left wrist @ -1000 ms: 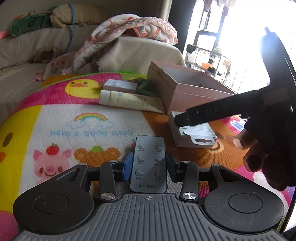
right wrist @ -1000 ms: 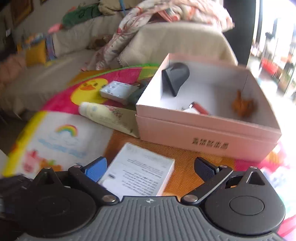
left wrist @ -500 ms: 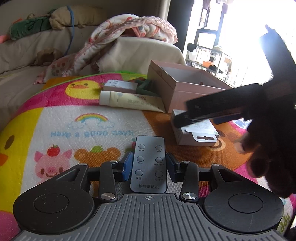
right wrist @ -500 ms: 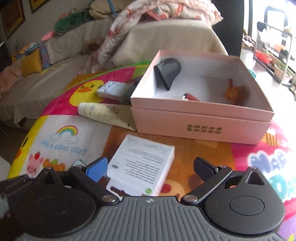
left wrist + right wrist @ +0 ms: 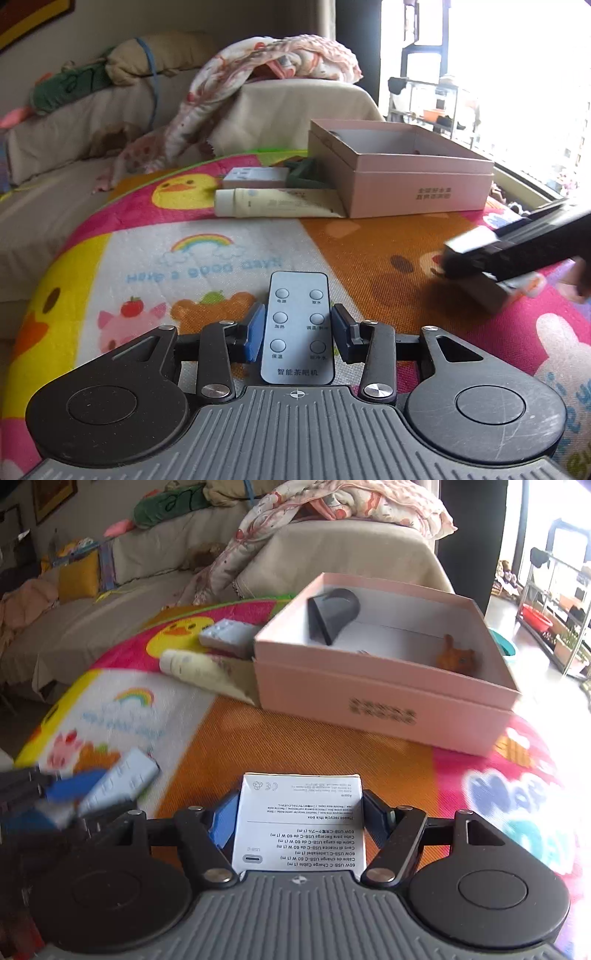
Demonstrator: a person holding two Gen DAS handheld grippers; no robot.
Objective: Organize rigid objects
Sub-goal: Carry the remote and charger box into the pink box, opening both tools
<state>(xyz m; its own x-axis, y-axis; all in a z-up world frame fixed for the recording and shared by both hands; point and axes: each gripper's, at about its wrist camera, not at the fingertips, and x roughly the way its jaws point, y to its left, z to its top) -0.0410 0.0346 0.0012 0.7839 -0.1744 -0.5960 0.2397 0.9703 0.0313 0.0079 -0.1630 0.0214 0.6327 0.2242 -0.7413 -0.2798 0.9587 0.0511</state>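
Left gripper (image 5: 298,334) is clamped on a flat grey remote (image 5: 298,325) with 6 round buttons, just over the fuzzy cartoon mat (image 5: 369,251). Right gripper (image 5: 299,814) is closing around a white cardboard cable box (image 5: 300,823), pads about touching its sides. Open orange mat lies ahead before the pink box (image 5: 388,698).

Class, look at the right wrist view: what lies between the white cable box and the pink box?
Nothing: only bare orange mat lies between the white cable box and the pink box, seen in the right wrist view.
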